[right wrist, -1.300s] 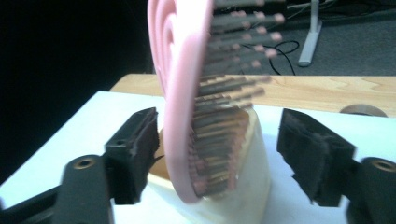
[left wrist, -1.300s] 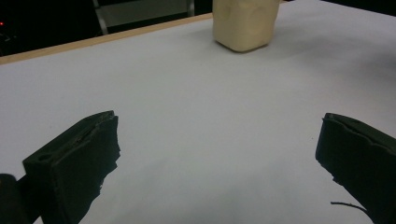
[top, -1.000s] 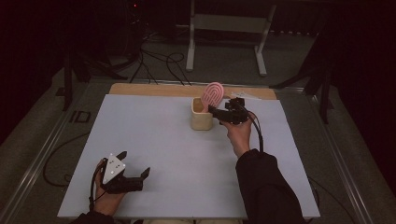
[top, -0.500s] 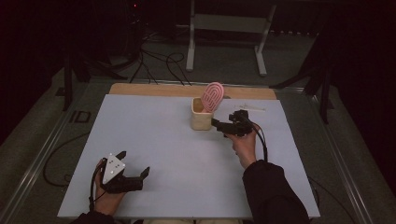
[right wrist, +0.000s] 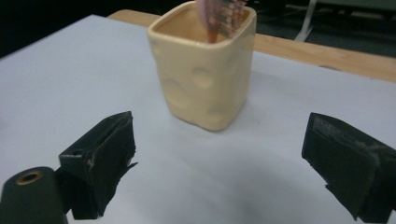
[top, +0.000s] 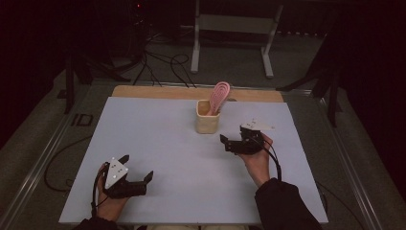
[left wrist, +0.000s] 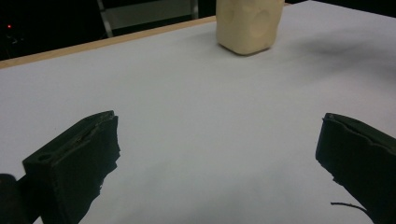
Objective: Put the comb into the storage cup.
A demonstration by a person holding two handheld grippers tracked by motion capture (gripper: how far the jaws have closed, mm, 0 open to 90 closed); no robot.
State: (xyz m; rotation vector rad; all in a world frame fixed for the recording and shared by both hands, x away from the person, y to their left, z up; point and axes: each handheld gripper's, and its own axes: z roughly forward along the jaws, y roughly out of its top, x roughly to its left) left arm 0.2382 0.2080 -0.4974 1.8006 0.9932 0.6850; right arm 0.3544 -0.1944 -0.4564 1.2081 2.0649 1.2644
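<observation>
Two grippers: both empty, jaws spread wide, neither touching anything.
Landmark: cream square holder (top: 208,122), dimpled walls, upright on the white table (top: 158,143) toward its far edge.
Task item: pink slotted spatula (top: 219,96) stands head-up inside the holder, leaning toward the holder's right rim.
Right gripper (top: 231,143): just right of the holder and slightly nearer the person, jaws pointing at its lower wall; its own view shows the holder (right wrist: 205,70) centred between the jaws, apart from both.
Left gripper (top: 139,179): well apart from the holder, near-left, resting low on the table; holder (left wrist: 247,23) far ahead in its view.
Step judged: release done, right gripper clearing the holder.
Advice: draw straight back, level, jaws kept spread; avoid brushing the holder wall, since a nudge could tip the leaning spatula out.
</observation>
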